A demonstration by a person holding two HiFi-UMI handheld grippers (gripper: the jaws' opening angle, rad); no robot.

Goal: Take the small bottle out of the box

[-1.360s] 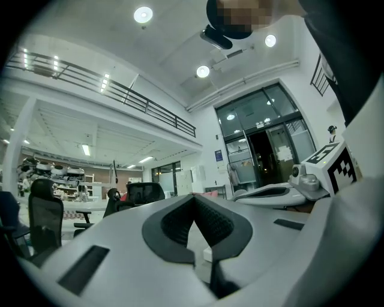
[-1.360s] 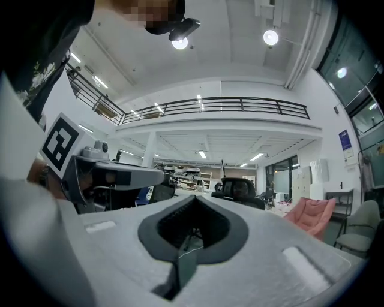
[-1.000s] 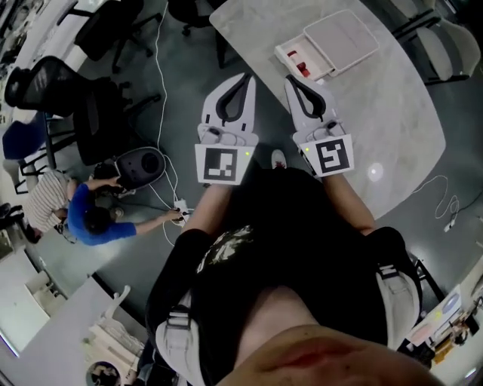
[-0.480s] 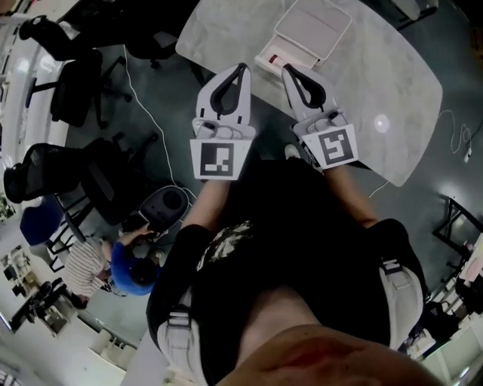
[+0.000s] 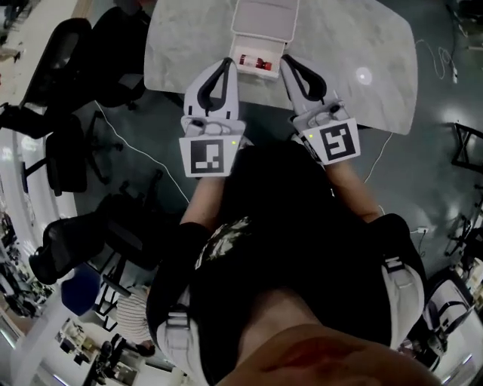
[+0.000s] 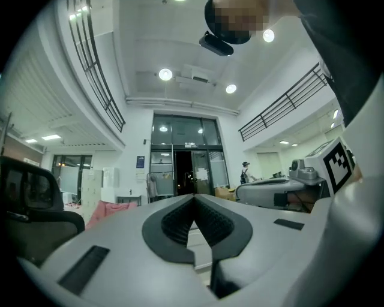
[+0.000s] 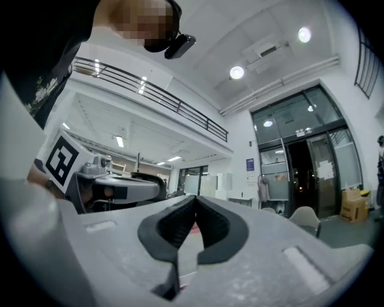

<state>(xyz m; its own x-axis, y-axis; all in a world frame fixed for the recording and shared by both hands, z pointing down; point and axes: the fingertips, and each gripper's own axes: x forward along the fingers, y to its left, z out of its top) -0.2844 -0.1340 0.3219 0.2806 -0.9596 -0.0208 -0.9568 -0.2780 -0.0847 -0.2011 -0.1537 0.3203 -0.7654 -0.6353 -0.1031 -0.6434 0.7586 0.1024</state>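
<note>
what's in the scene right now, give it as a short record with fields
surface: pale marbled table
container: white box, open, lid folded back, at the table's near edge
target: small bottle with red on it, inside the box
left gripper: jaws together, empty, just left of the box
right gripper: jaws together, empty, just right of the box
task status: bottle not yet taken out

Box lid (image 5: 264,16) partly beyond top edge
</note>
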